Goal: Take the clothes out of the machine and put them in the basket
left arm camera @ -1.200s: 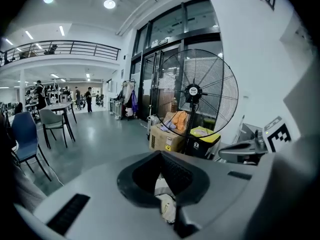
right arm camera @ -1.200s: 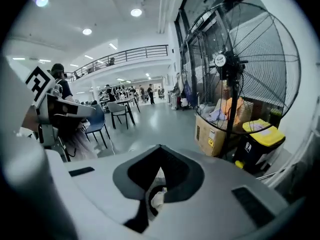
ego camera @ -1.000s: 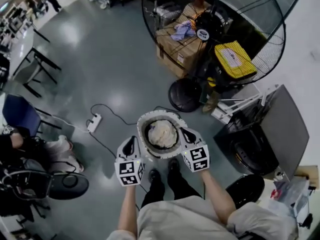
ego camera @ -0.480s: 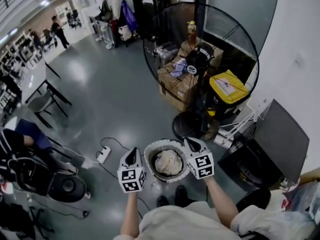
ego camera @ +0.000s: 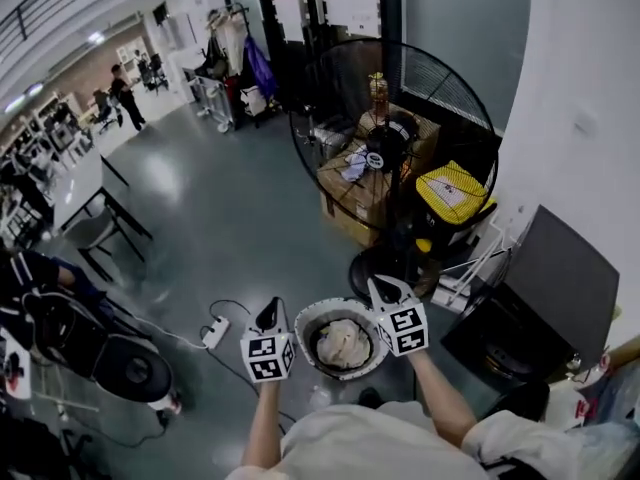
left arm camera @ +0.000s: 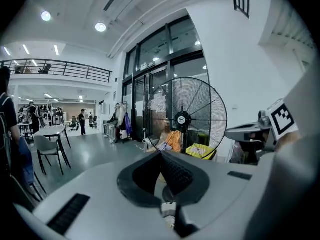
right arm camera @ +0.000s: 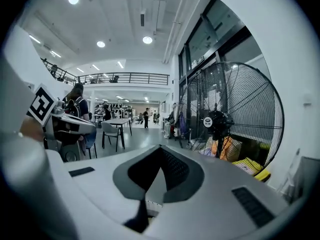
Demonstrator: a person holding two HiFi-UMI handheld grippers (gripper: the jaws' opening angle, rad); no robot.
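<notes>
Two grippers carry the white basket [ego camera: 340,304] in front of the person. The left gripper [ego camera: 272,306] [left arm camera: 161,156] has its jaws pressed together at the basket's left rim, and the right gripper [ego camera: 378,286] [right arm camera: 160,151] is clamped the same way on the right rim. Each gripper view shows only a pale sliver low between the jaws. Pale clothes [ego camera: 342,343] lie bunched inside. To the right the dark machine [ego camera: 500,338] is murky, and its opening is hard to make out. Beyond it stands a big fan [ego camera: 395,138].
</notes>
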